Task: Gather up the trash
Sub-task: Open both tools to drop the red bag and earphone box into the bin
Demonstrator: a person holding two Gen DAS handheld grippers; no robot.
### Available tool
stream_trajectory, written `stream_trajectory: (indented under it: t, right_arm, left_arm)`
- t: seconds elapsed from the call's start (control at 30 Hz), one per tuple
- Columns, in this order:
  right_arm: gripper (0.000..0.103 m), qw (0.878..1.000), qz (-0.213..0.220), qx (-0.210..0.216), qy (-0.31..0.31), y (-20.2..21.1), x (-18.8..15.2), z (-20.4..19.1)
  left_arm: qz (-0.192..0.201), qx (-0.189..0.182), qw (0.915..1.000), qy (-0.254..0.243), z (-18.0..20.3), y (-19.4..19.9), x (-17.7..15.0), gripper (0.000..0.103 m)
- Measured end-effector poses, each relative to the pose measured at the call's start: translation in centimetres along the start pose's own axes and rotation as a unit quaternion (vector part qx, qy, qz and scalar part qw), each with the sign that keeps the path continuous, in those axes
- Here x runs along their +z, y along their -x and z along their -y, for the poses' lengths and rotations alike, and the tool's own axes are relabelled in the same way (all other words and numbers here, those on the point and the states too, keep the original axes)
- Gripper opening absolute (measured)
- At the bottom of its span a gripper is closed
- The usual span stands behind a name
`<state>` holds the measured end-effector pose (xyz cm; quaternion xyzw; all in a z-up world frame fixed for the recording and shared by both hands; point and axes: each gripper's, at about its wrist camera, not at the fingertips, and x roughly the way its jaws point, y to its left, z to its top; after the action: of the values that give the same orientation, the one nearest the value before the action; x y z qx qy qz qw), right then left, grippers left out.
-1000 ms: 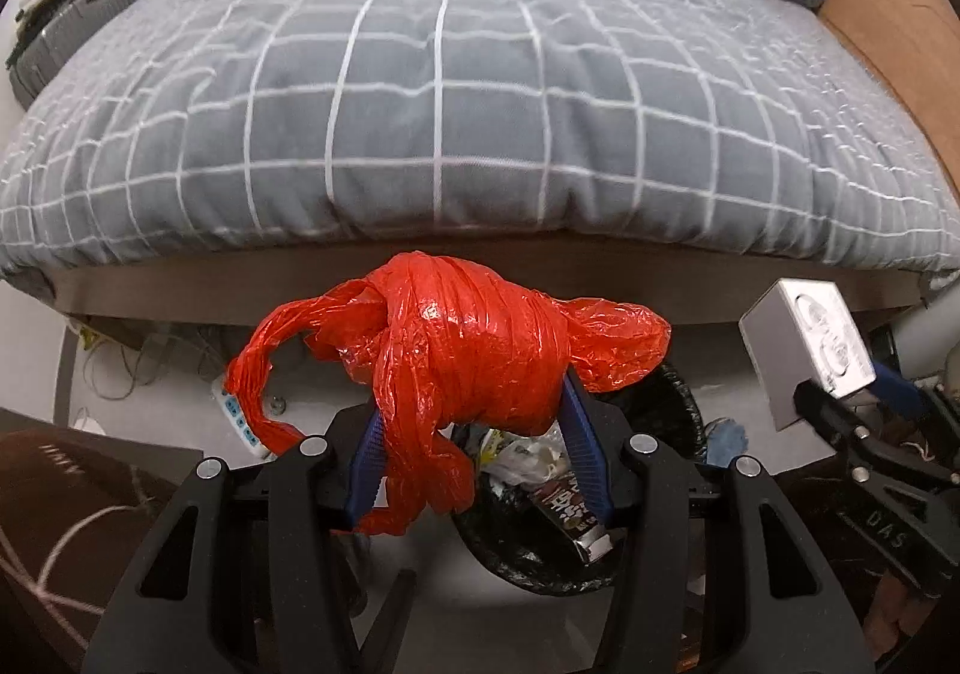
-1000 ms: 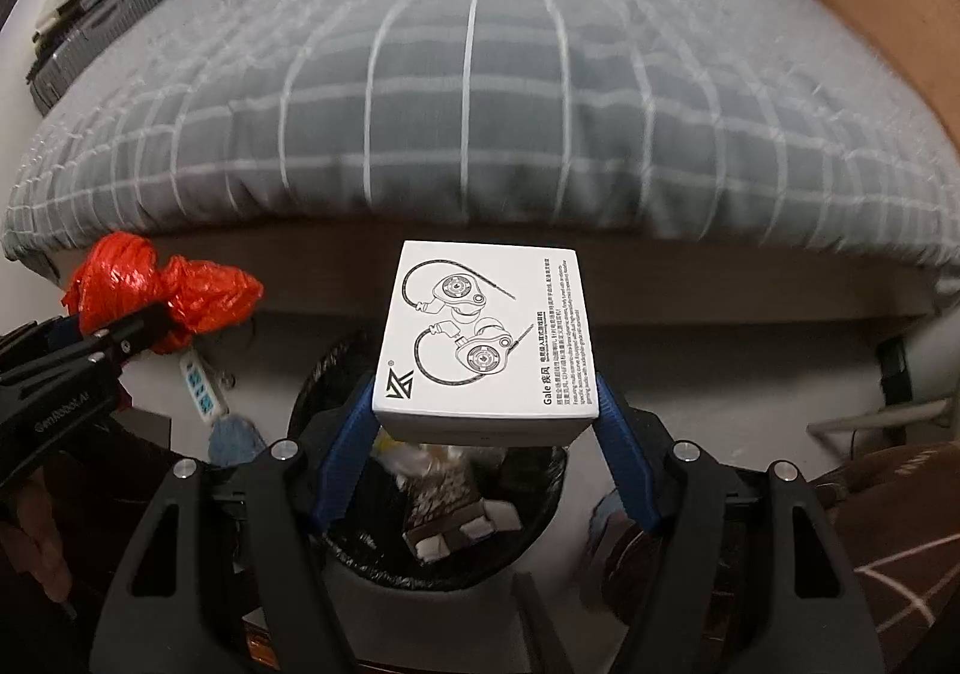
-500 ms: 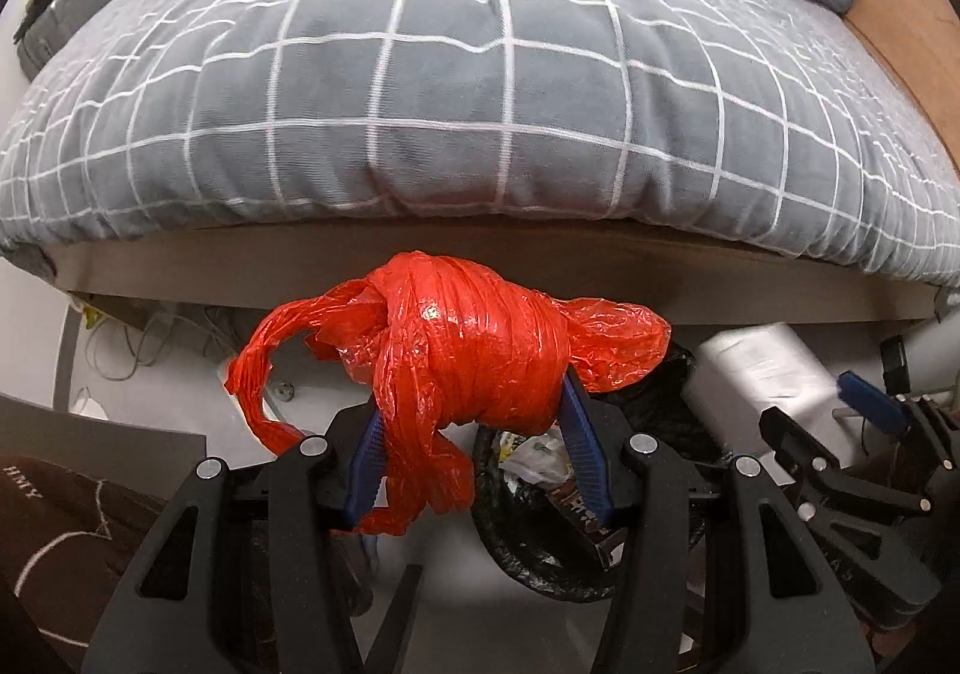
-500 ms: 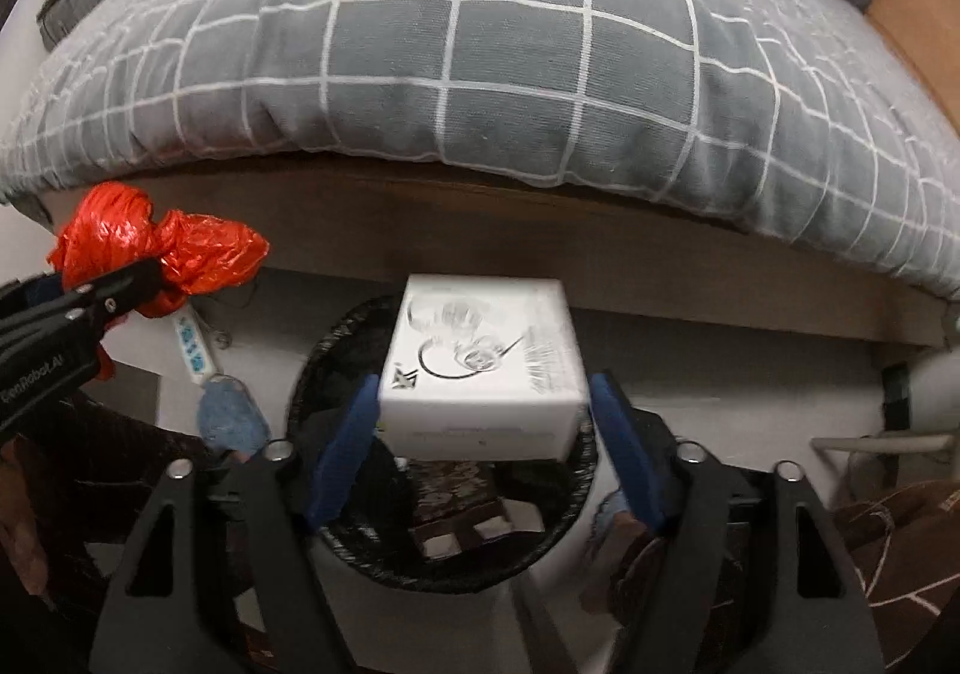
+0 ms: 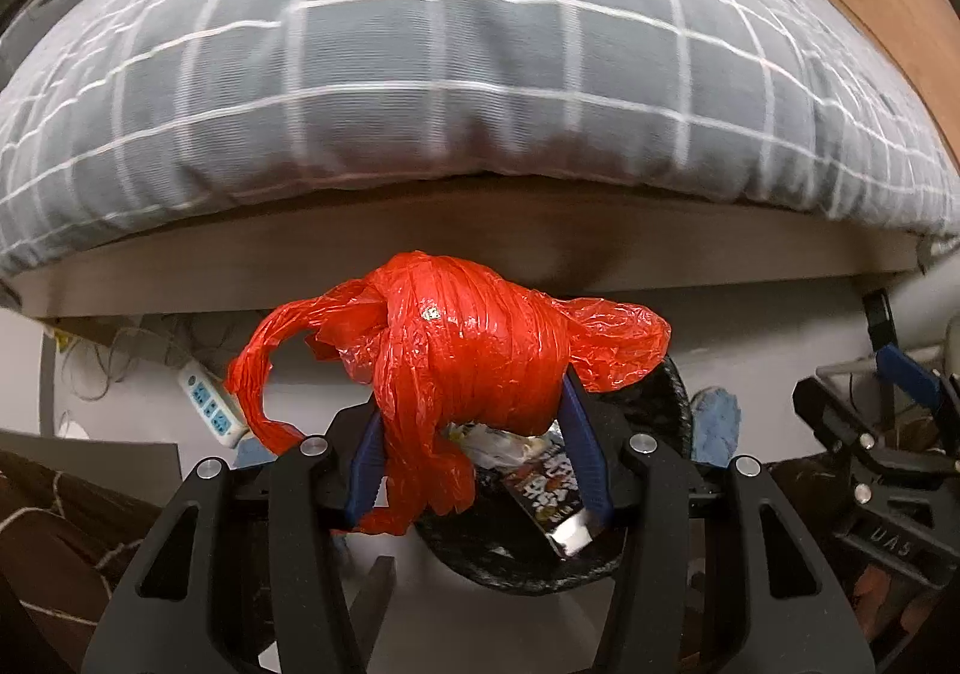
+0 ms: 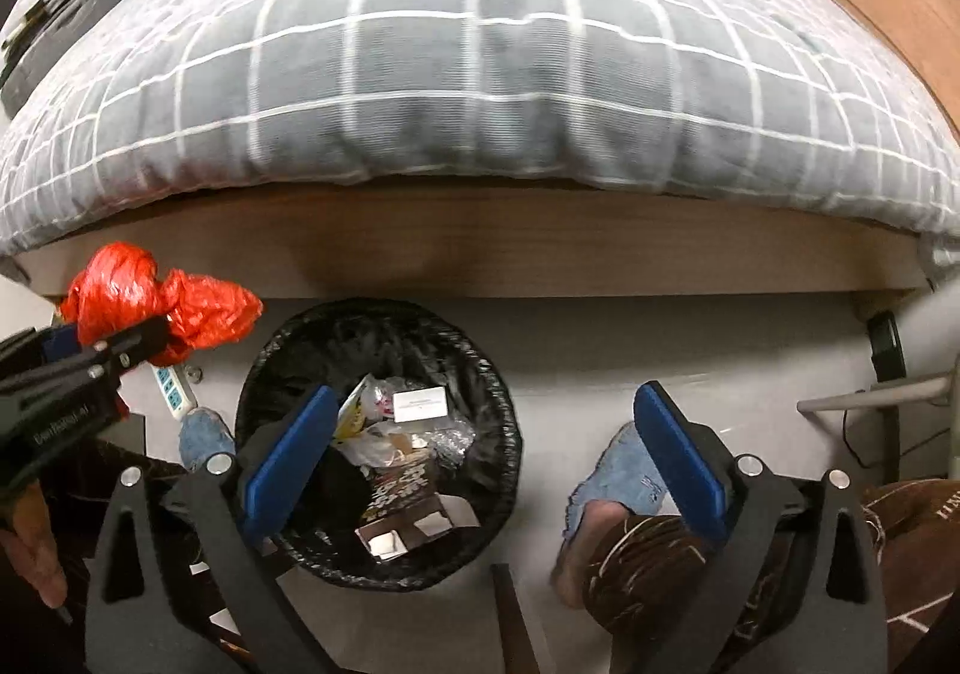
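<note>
At the far left of the right wrist view, the left claw (image 6: 129, 341) pinches a knotted red plastic bag (image 6: 153, 302), holding it in the air just left of the bin and in front of the bed's wooden side rail (image 6: 480, 248). In the left wrist view the same bag (image 5: 474, 356) sits squeezed between the 2 blue pads (image 5: 579, 440), one loose tail curling down to the left, and the bundle hangs above the near rim of the bin. On the pale floor below it lies a white power strip (image 6: 174, 386), and beside that a foot in a blue slipper (image 6: 201, 434).

In the middle stands the round trash bin (image 6: 498, 392), lined with a black bag and close against the bed. A white box (image 6: 420, 404) lies inside on top of crumpled wrappers and packets.

The right claw (image 6: 486, 452) has just been opening and now stands spread wide with nothing between its pads (image 6: 678, 452); its left pad hangs over the bin, its right pad over the floor. Under that right pad a second blue slipper (image 6: 624, 482) shows, with brown trousers (image 6: 654, 572) nearby. The grey checked duvet (image 6: 480, 62) fills the top.
</note>
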<state>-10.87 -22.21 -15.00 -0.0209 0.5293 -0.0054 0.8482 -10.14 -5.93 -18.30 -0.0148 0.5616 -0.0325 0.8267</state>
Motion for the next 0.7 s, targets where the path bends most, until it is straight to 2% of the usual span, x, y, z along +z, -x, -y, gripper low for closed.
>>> stream_trajectory:
  t: [0.4,0.7]
  right_arm:
    - [0.095,1.000,0.012,-0.015,-0.023,1.0,0.0,2.3]
    - [0.095,1.000,0.021,-0.021,-0.009,1.1,0.1,1.5]
  left_arm:
    - [0.000,-0.005,0.9997,-0.024,1.4,0.5,0.1,0.053]
    - [0.019,0.021,0.9990,-0.034,0.3,1.4,-0.5,0.088]
